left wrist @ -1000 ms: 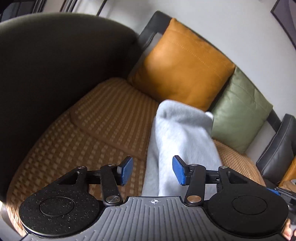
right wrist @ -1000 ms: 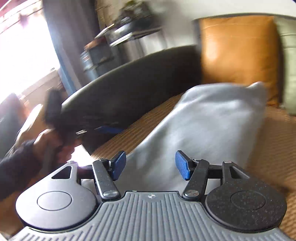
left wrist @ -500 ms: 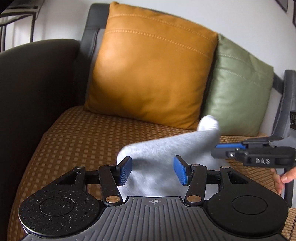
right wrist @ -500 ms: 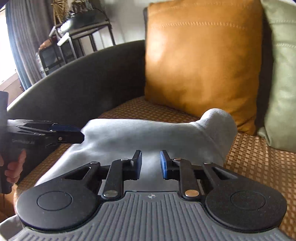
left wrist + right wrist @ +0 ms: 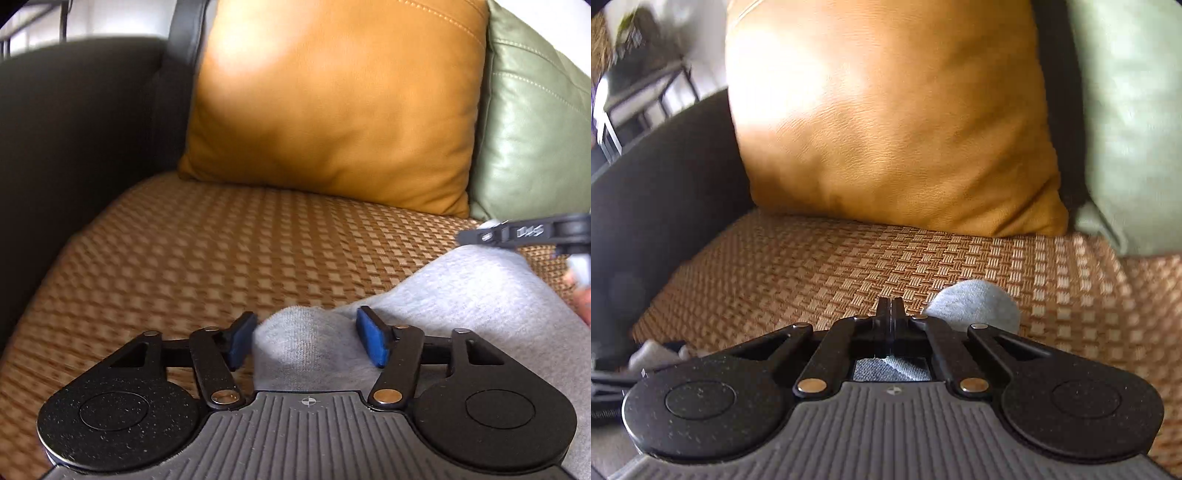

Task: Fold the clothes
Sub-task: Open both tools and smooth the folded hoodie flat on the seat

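**Grey garment on sofa seat, left jaws wide, right jaws pinched together**

Left wrist view, left to right: dark sofa armrest (image 5: 66,147), then woven brown seat cushion (image 5: 221,251), orange pillow (image 5: 332,103) propped against the backrest, green pillow (image 5: 535,129) just beside it on the right. Left gripper (image 5: 306,341) low over the seat, jaws wide apart, blue pads (image 5: 371,343) showing. A bunched edge of the grey garment (image 5: 461,295) sits between the pads; cannot tell if it touches either one. Garment lies on the seat and spreads off to the right and down under the gripper body. Far right edge: the other gripper's black frame, blurred, above the cloth, plus a bit of a hand (image 5: 581,295).

Right wrist view: armrest left, blurred table or shelf behind it at top left. Right gripper (image 5: 890,308) jaws pressed together, no gap visible. Grey cloth shows just behind the fingers in the frame opening, and a rounded grey fold pokes out right of the tips, resting on the woven seat. Whether the tips actually pinch fabric cannot be told. Orange pillow centre, green pillow far right, blurred.
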Demonstrator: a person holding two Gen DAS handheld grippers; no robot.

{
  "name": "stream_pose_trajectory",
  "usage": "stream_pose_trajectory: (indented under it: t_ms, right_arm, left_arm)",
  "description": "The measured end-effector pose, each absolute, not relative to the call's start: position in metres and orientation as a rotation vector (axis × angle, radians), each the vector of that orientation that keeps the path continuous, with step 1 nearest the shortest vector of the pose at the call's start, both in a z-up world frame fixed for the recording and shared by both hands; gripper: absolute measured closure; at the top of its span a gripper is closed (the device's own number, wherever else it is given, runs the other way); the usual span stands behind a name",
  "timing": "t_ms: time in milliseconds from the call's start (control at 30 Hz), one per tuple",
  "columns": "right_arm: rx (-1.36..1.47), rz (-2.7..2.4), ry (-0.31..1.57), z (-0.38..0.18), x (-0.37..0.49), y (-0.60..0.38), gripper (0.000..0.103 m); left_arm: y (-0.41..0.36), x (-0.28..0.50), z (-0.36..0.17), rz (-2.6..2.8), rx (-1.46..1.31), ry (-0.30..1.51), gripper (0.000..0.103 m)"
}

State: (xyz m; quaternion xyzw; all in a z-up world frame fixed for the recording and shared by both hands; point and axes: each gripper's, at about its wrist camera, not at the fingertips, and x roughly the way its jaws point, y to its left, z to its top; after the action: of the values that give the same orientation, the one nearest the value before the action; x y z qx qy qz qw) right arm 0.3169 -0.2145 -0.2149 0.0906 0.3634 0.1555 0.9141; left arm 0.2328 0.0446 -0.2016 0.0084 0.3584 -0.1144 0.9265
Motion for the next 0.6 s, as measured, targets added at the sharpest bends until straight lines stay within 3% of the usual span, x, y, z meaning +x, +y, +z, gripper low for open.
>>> stream_pose_trajectory:
  t_ms: [33,100,133,233,367,500,600]
  right_arm:
    - [0.173,0.333,0.731,-0.204,0.306,-0.214,0.098]
    - [0.161,0.376,0.67,-0.175,0.274,-0.216,0.075]
    - [0.136,0.404,0.643,-0.165,0.254,-0.215,0.058]
    - [0.059,0.491,0.6,-0.147,0.191,-0.211,0.056]
    - [0.049,0.533,0.603,-0.156,0.123,-0.198,0.059]
    - [0.056,0.492,0.693,-0.187,0.11,-0.176,0.059]
    - [0.021,0.472,0.721,-0.196,0.117,-0.169,0.058]
  left_arm:
    - [0.048,0.224,-0.188,-0.234,0.03,0.718,0.032]
    - [0.058,0.202,-0.16,-0.246,0.039,0.678,0.032]
    - [0.063,0.187,-0.144,-0.262,0.031,0.66,0.032]
    - [0.072,0.133,-0.12,-0.405,0.013,0.664,0.032]
    - [0.055,0.085,-0.138,-0.447,0.19,0.677,0.035]
    - [0.067,0.084,-0.173,-0.396,0.09,0.73,0.036]
    - [0.074,0.068,-0.164,-0.383,0.069,0.731,0.036]
